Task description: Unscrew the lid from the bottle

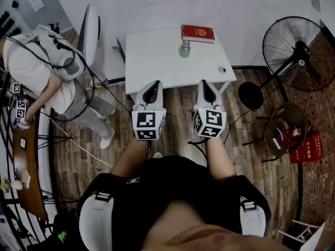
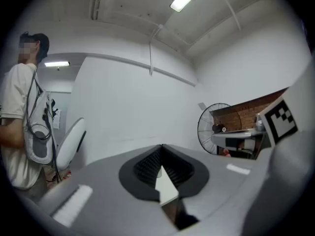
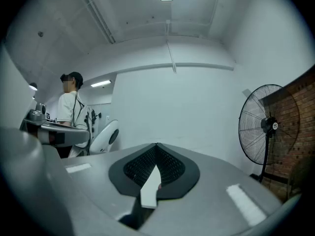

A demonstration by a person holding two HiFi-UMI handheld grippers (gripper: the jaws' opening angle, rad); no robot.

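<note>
In the head view a small grey bottle (image 1: 185, 49) stands upright near the far edge of a white table (image 1: 157, 61). A red book (image 1: 198, 33) lies just behind the bottle. A small round grey object (image 1: 222, 69) sits near the table's right front corner. My left gripper (image 1: 153, 84) and right gripper (image 1: 205, 82) hover side by side at the table's front edge, well short of the bottle. Both are shut and hold nothing. In the left gripper view the left gripper (image 2: 161, 147), and in the right gripper view the right gripper (image 3: 156, 145), point at a bare wall. The bottle does not show there.
A person (image 1: 47, 72) stands at the left by a desk, next to a white chair (image 1: 91, 33). A black standing fan (image 1: 298, 54) is at the right, with a round wicker stand (image 1: 285, 127) and a red box (image 1: 306, 148) nearer. Cables cross the wooden floor.
</note>
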